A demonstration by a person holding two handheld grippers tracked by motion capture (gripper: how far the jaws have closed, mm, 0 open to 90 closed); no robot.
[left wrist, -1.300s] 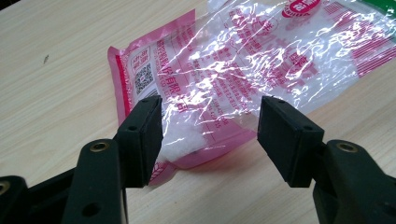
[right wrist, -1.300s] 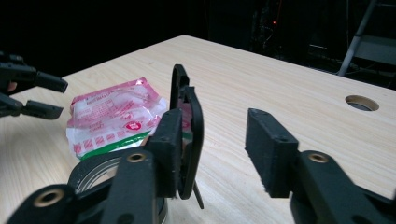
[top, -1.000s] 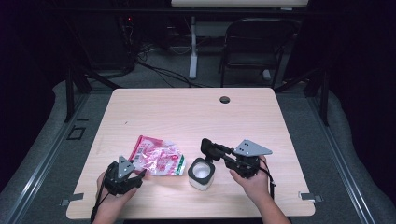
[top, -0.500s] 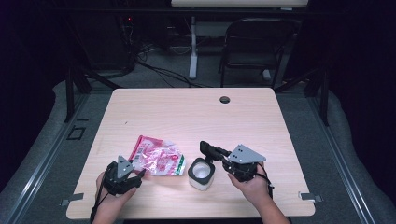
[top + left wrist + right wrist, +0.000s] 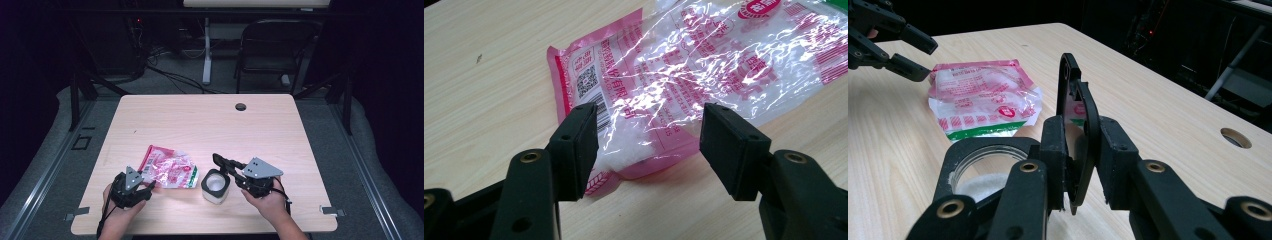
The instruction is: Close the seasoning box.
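The pink bag [image 5: 684, 75] carries a QR code and a barcode near its left edge, beside lines of white Chinese print too small to read. A red oval logo at its far edge is illegible.

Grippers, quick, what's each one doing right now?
Left gripper: open, jaws astride the pink plastic bag corner.
Right gripper: shut on the jar's black flip lid, just been opening.

Pale wood-grain table top [image 5: 280, 135], matt, smooth. Crinkled pink-and-clear plastic bag [image 5: 704, 65], glossy, glare on creases; white grainy powder inside. Clear-walled jar with black matt plastic rim [image 5: 955, 160]. Flat black plastic lid [image 5: 1078, 125], dull sheen. Black jaw pads matt.
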